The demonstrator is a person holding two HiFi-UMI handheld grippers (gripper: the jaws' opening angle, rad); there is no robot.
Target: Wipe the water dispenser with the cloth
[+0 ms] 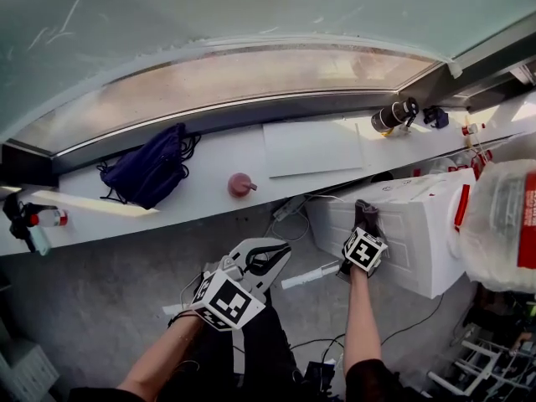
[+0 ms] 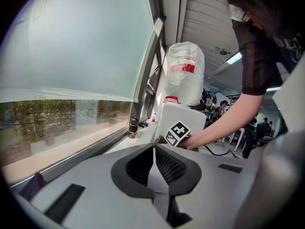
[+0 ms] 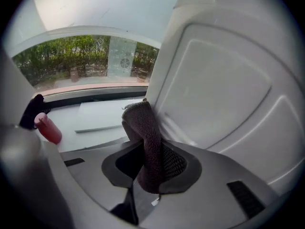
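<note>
The white water dispenser [image 1: 402,233] stands at the right with a clear water bottle [image 1: 502,224] on top. My right gripper [image 1: 364,227] is shut on a dark cloth [image 1: 366,211] held against the dispenser's side panel. In the right gripper view the cloth [image 3: 143,123] sticks up from the shut gripper [image 3: 150,151] and touches the white panel [image 3: 224,89]. My left gripper [image 1: 279,255] hangs low near my body, away from the dispenser. Seen in the left gripper view, that gripper [image 2: 153,161] is shut with nothing in it, and the dispenser [image 2: 193,118] and bottle [image 2: 185,73] lie ahead.
A white windowsill [image 1: 209,162] runs along the back with a dark blue bag [image 1: 151,170], a pink object [image 1: 241,184], a white sheet [image 1: 311,146] and a black cylinder [image 1: 394,115]. Cables [image 1: 289,212] lie on the grey floor left of the dispenser.
</note>
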